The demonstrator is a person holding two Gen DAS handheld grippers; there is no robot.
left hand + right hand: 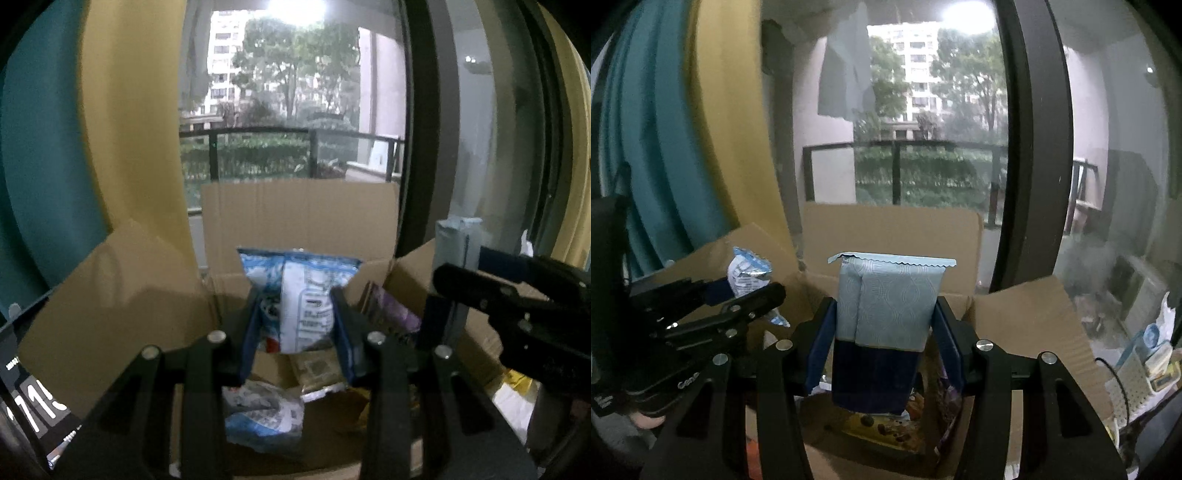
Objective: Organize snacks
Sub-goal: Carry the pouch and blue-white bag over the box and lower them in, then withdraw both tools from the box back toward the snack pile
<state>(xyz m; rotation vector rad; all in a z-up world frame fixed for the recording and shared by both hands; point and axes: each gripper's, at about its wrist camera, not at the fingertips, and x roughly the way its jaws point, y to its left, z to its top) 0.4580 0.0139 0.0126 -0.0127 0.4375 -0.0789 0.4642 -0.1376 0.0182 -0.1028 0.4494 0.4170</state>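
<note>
My left gripper (297, 314) is shut on a blue and white snack bag (301, 295), held upright over an open cardboard box (295, 218). My right gripper (882, 332) is shut on a pale blue and navy snack pack (886, 306), also upright above the same box (890, 229). In the left wrist view the right gripper (517, 306) shows at the right with its pale blue pack (456, 243). In the right wrist view the left gripper (701, 314) shows at the left with its bag (748, 273). Several snack packets lie inside the box, among them a blue and white bag (262, 417).
The box flaps (110, 295) stand open to the left, rear and right (1034, 317). A glass door with a dark frame (1038, 147) and a yellow and teal curtain (55, 147) rise behind the box. Household clutter (1145, 354) sits at the right.
</note>
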